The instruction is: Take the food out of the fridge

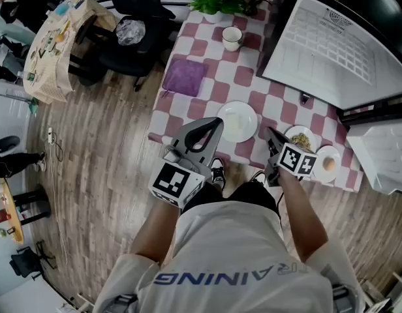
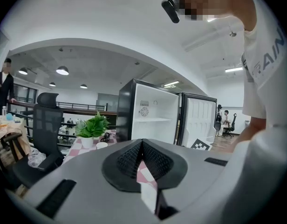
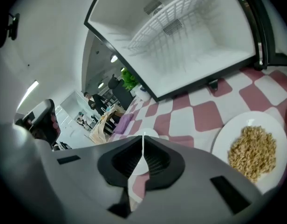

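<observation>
My left tongs (image 2: 142, 142) are pressed together with nothing between them. The right tongs (image 3: 143, 139) are likewise closed and empty, and both hang by the near edge of the worktop (image 1: 207, 30). The fridge (image 1: 331, 51) stands open at the worktop's right, and what I can see of its white inside and wire shelf looks bare. The food seems to be out already. A heap of pale, grainy food (image 3: 253, 151) lies on a white plate (image 3: 226, 139) just beside the right tongs. Next to it, a small plate (image 1: 337, 156) carries a round brownish item (image 1: 329, 164). I judge the plates stiff, glazed and slippery, and breakable if dropped. The heap looks loose and would likely spill at any tilt. So I would take the white plate by its near rim, pinching top and underside firmly and keeping it level. A second hold from the left tongs on the opposite rim would steady it.
</observation>
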Tool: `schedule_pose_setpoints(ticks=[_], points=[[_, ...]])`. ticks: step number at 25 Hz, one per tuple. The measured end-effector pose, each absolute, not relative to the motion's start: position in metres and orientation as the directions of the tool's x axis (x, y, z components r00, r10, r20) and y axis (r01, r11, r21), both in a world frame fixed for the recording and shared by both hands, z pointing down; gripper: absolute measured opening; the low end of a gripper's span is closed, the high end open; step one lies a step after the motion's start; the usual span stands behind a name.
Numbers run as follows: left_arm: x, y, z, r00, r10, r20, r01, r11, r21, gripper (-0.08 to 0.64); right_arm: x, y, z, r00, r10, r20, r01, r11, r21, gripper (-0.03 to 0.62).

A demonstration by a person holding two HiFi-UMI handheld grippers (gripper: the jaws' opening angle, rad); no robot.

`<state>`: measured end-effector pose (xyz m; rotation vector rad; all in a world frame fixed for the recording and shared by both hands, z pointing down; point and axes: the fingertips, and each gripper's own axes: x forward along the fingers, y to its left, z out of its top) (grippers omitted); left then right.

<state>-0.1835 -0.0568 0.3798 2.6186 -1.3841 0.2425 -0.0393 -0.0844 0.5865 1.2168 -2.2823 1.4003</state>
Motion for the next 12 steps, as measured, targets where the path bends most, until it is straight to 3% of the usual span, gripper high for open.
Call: schedule_pose_setpoints(ticks=[12], points=[[-0.11,-0.084,0.334,0.722,-0.681,0.123,-0.689,-0.724,0.037,0.006,0.052,-0.101,0.469,-0.458,-0.804,0.379,-0.836,0.245,-0.491,0.025]])
